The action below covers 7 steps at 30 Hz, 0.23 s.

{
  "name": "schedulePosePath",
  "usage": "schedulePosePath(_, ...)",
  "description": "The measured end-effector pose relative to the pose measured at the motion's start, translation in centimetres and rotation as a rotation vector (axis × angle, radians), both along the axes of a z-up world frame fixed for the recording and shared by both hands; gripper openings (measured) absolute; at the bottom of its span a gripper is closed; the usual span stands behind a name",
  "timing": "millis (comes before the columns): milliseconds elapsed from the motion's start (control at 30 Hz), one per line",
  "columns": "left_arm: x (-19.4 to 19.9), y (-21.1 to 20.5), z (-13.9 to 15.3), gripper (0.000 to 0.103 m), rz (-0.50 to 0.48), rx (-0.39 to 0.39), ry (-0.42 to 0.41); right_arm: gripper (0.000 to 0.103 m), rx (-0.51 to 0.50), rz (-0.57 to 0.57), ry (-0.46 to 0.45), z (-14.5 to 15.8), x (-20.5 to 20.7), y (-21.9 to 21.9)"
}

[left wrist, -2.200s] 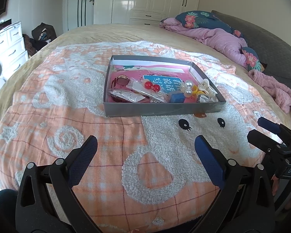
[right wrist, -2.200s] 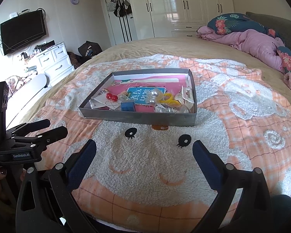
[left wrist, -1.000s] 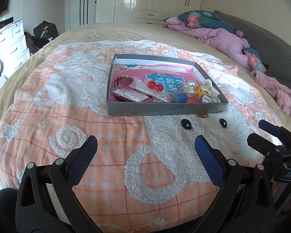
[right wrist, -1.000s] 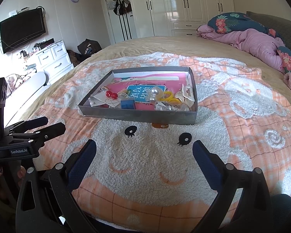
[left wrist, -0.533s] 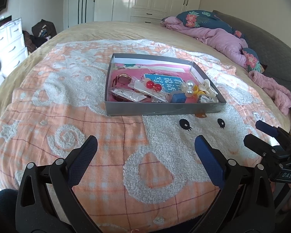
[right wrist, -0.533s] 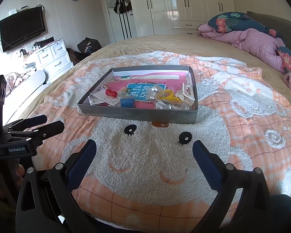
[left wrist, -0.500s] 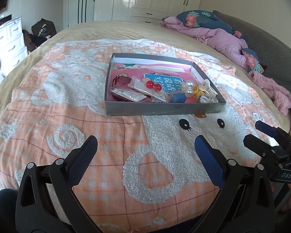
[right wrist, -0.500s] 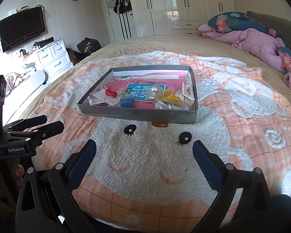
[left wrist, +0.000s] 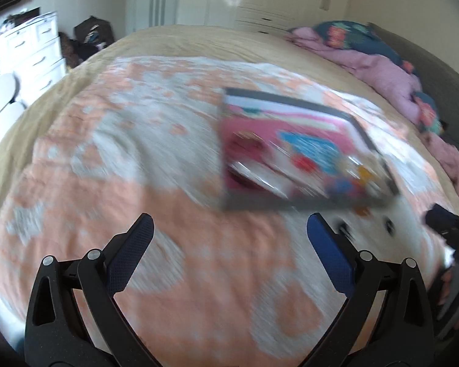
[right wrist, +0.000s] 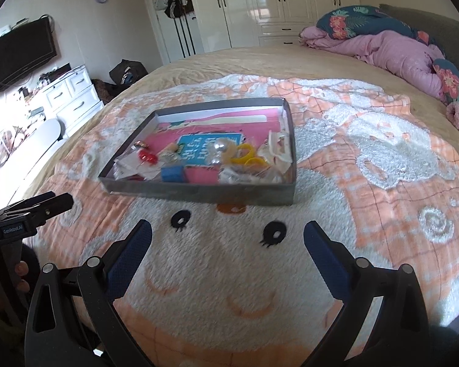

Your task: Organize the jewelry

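On blanket (right wrist: 382,183): jewelry tray (right wrist: 199,194), both claws agape.

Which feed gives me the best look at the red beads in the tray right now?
The right wrist view: the red beads are fairly sharp near the left wall of the grey tray. The left wrist view is motion-blurred, leaving only a red smear.
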<state>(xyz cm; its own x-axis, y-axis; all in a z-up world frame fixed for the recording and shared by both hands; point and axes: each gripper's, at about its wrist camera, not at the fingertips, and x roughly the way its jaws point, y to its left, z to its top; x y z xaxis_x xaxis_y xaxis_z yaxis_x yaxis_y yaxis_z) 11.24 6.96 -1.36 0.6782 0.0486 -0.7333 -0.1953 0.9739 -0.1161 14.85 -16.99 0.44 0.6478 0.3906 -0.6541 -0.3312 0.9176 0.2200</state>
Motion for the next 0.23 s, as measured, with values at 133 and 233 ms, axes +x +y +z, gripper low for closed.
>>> schedulePosePath(133,7.0,6.8,-0.6,0.094,0.123,0.078,0.05,0.099,-0.052,-0.073,-0.025,0.5,6.2,-2.5)
schedulePosePath(233,12.4,11.3,-2.2,0.094,0.182,0.08,0.078,0.099,-0.137,-0.186,-0.025,-0.4,13.1,-5.6)
